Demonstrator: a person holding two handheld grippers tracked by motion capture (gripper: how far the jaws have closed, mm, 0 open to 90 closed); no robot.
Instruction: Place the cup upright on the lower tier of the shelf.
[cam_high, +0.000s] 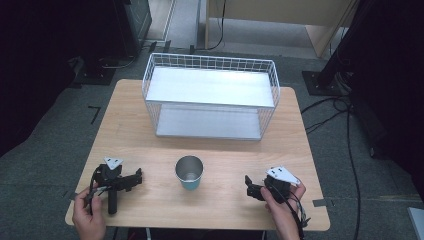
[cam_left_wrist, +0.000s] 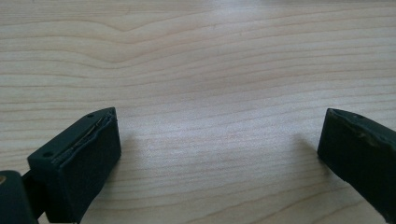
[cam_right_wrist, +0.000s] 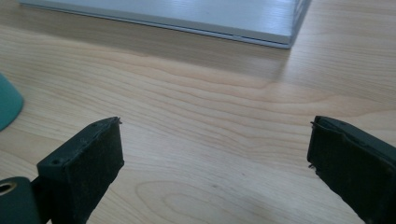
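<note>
Both the left gripper (cam_high: 134, 179) and right gripper (cam_high: 250, 187) rest low with jaws wide and empty, the upright cup (cam_high: 189, 172) standing between them on the table (cam_high: 220, 200); a hasty sideways approach could tip it short of the wire shelf (cam_high: 210, 95) beyond.

The table (cam_high: 150, 165) was light brown wood with wavy lines in it. The cup (cam_high: 189, 173) was shiny silver inside and blue-green outside. The basket (cam_high: 210, 95) was white wire in little squares, with pale grey shelves. Both the left gripper (cam_high: 135, 178) and the right gripper (cam_high: 251, 186) were black, each with a grey three-cornered plate on top. Between the black fingers (cam_left_wrist: 84, 158) was only striped wood.
</note>
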